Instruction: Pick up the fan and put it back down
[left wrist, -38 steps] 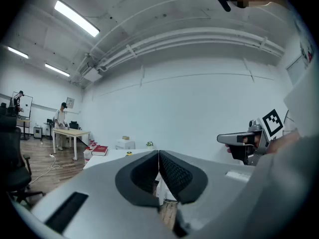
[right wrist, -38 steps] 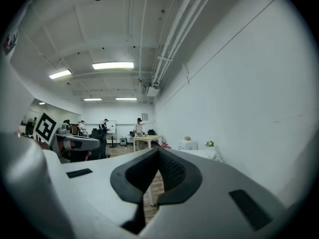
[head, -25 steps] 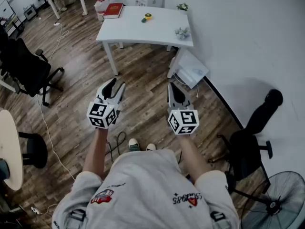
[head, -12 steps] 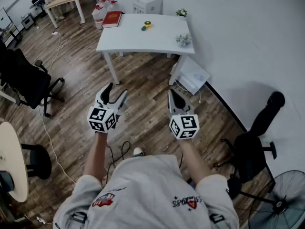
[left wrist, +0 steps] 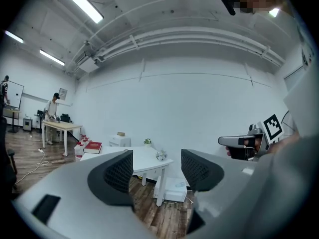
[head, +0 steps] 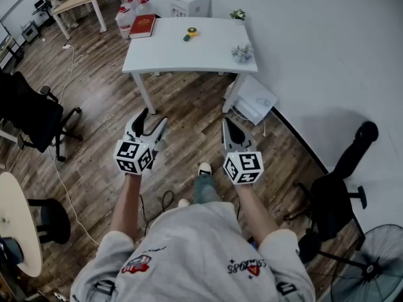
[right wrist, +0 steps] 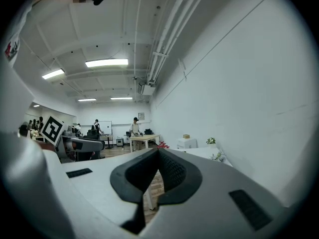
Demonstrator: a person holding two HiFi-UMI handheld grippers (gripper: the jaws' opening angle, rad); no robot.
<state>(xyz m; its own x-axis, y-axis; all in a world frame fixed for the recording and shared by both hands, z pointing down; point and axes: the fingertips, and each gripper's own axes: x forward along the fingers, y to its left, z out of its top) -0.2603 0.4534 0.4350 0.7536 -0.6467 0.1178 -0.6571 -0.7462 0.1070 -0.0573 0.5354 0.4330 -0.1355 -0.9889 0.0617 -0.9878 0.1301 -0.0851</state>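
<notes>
A small yellow and green object (head: 189, 34), perhaps a little fan, lies on the white table (head: 208, 52) well ahead of me; it is too small to tell for sure. A large black floor fan (head: 371, 270) stands at the lower right. In the head view my left gripper (head: 151, 121) is held out over the wooden floor with its jaws open and empty. My right gripper (head: 228, 126) is beside it, jaws shut on nothing. The left gripper view frames the table (left wrist: 144, 158) between the open jaws of the left gripper (left wrist: 157, 171). In the right gripper view the right gripper (right wrist: 158, 168) has its pads together.
On the table lie a red book (head: 141, 26) and two small plants (head: 239, 53). A white box (head: 255, 99) sits on the floor by the table's right leg. Black office chairs stand left (head: 34, 115) and right (head: 334, 194). A cable (head: 63, 168) trails across the floor.
The left jaws have spread wider than a second ago. I have stepped toward the table, one foot now forward between the grippers. The right jaws stay shut.
</notes>
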